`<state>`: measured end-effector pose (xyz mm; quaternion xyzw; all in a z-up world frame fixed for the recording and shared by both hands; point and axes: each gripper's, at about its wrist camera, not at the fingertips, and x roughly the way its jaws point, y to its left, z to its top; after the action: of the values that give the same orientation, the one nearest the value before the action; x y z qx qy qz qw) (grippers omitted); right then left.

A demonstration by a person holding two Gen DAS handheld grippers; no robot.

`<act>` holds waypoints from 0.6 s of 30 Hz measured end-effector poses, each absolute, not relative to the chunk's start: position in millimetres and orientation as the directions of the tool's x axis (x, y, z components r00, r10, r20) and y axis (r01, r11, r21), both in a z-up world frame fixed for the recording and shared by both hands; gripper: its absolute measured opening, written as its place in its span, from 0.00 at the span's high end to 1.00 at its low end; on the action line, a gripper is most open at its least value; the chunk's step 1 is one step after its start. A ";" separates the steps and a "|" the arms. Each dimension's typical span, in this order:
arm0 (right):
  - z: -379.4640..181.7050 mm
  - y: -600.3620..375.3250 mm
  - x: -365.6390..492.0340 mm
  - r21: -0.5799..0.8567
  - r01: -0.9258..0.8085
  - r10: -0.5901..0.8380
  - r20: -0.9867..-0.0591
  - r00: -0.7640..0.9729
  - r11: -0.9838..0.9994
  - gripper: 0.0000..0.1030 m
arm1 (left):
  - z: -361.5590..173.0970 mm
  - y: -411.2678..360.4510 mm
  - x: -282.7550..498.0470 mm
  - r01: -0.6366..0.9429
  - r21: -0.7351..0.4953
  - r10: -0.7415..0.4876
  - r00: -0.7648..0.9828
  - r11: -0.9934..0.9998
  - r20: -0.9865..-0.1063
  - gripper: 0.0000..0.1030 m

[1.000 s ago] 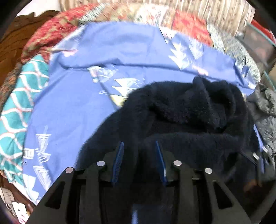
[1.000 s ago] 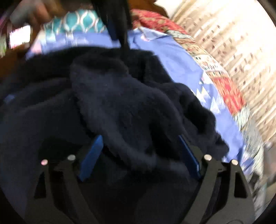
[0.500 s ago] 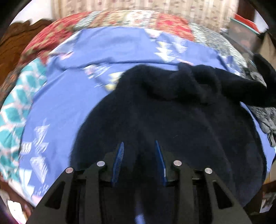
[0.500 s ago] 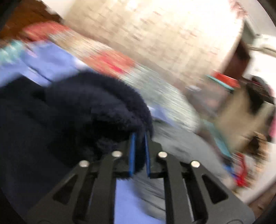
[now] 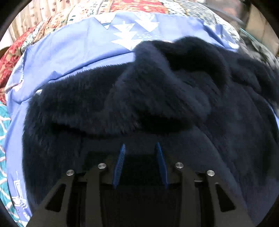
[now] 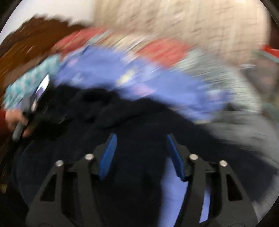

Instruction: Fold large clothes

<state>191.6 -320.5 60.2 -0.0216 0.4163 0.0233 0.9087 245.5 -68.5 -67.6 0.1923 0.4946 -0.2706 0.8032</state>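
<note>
Garment: dark navy fleece garment (image 5: pixel 157 97) is lying bunched on the blue sheet (image 5: pixel 73 52), one thick fold rolling over the flatter part below it.
Left gripper: left gripper (image 5: pixel 140 148) is pointing steeply down at the garment; dark cloth is filling the narrow gap between its blue pads (image 5: pixel 120 162), which appear to be pinching it.
Right gripper: right gripper (image 6: pixel 140 139) is hanging over the garment (image 6: pixel 139 122) with its jaws apart, having just been opening; pads are not pressing on cloth. View is heavily blurred.
Hand: a hand (image 6: pixel 15 120) is holding the other gripper at the left edge.
Bedding: patterned quilt (image 5: pixel 139 5) is lying beyond the sheet; teal patterned cloth (image 5: pixel 3 122) is showing at the left.
</note>
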 end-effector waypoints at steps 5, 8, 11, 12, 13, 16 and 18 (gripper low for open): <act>-8.1 -314.8 339.6 0.116 -0.100 0.152 -0.828 0.539 0.988 0.63 | -63.6 -91.5 331.6 0.522 0.116 -0.152 0.442 0.845 -0.884 0.45; 41.2 -354.2 407.4 0.057 0.140 -0.063 -0.687 0.724 0.988 0.57 | -34.4 -106.6 405.1 0.410 0.125 -0.113 0.509 0.904 -0.853 0.47; 51.5 -399.3 427.7 0.223 0.295 -0.053 -0.710 0.702 0.929 0.45 | -8.6 -111.2 438.6 0.281 0.108 -0.059 0.528 0.954 -0.847 0.46; 51.7 -405.2 422.3 0.262 0.281 -0.014 -0.708 0.706 0.923 0.45 | -7.7 -115.2 442.2 0.307 0.091 -0.073 0.484 0.948 -0.872 0.42; 52.9 -404.1 411.6 0.245 0.269 -0.020 -0.703 0.711 0.931 0.45 | -15.0 -120.0 442.5 0.372 0.018 -0.122 0.350 0.928 -0.929 0.42; 52.2 -386.0 375.0 0.210 0.204 -0.006 -0.683 0.730 0.956 0.45 | -6.3 -108.2 406.6 0.433 0.025 -0.140 0.346 0.901 -0.928 0.42; 46.3 -383.8 344.4 0.211 0.142 0.041 -0.681 0.731 0.967 0.45 | 7.3 -87.5 377.2 0.471 0.032 -0.166 0.372 0.881 -0.913 0.42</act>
<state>344.4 -383.8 46.3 0.1251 0.3657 -0.0274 0.9219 377.2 -87.5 7.3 0.1456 0.5250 -0.1953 0.8155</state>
